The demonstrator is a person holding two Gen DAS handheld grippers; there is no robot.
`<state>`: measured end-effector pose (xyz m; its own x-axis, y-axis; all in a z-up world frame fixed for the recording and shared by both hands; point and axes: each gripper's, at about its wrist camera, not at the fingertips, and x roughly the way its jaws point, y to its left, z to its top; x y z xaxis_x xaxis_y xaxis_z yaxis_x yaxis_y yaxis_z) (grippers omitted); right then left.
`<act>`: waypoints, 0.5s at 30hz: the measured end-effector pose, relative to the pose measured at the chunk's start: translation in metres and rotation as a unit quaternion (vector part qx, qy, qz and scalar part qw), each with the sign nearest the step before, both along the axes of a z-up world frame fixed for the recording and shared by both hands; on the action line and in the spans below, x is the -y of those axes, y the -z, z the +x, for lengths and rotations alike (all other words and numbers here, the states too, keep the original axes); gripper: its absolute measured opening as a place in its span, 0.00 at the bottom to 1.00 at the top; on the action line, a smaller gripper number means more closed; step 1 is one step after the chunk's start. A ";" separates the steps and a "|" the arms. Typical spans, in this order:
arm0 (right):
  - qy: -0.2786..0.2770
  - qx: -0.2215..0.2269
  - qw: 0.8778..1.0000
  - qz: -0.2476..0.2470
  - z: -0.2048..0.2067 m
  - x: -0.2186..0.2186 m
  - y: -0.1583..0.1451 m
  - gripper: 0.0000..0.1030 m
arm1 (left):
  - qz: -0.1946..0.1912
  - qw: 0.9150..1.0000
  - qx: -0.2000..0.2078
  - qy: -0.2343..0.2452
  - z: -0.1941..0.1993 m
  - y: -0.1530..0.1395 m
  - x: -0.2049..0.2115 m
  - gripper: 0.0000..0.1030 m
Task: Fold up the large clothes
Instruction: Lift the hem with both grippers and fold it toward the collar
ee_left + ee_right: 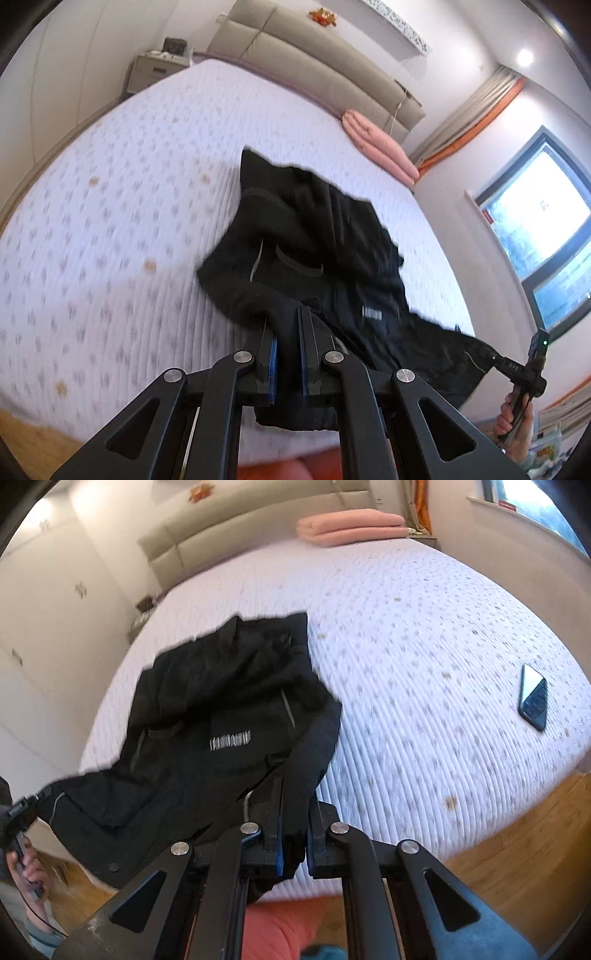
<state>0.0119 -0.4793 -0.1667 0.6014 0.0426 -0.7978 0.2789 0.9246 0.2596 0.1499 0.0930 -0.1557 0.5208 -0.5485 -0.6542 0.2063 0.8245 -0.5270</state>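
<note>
A black jacket (325, 236) with a white barcode-like print lies crumpled on the bed (110, 192), its near edge lifted. My left gripper (286, 315) is shut on a thick fold of that near edge. At the far right of the left wrist view, my right gripper (493, 359) pinches another corner, held by a hand (515, 410). In the right wrist view the jacket (221, 701) stretches leftward from my right gripper (295, 794), which is shut on a sleeve-like fold. The left gripper (38, 796) grips the far left corner there.
A folded pink blanket (351, 526) lies by the beige headboard (332, 62). A dark phone (533, 698) rests on the bed's right side. A nightstand (155, 70) stands at the far corner, a window (546, 221) on the right wall. Wooden floor (517, 834) borders the bed.
</note>
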 end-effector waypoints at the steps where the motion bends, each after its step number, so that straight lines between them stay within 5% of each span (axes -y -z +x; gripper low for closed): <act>1: 0.000 0.008 1.000 0.004 0.014 0.008 -0.004 0.10 | 0.002 1.000 0.007 -0.002 0.019 -0.003 0.004 0.09; 7: -0.010 0.013 1.000 0.009 0.105 0.039 -0.009 0.10 | 0.011 1.000 0.028 -0.008 0.114 -0.003 0.031 0.09; 15: -0.016 -0.029 0.999 0.035 0.220 0.074 -0.015 0.10 | 0.032 0.999 -0.019 -0.027 0.218 -0.016 0.059 0.09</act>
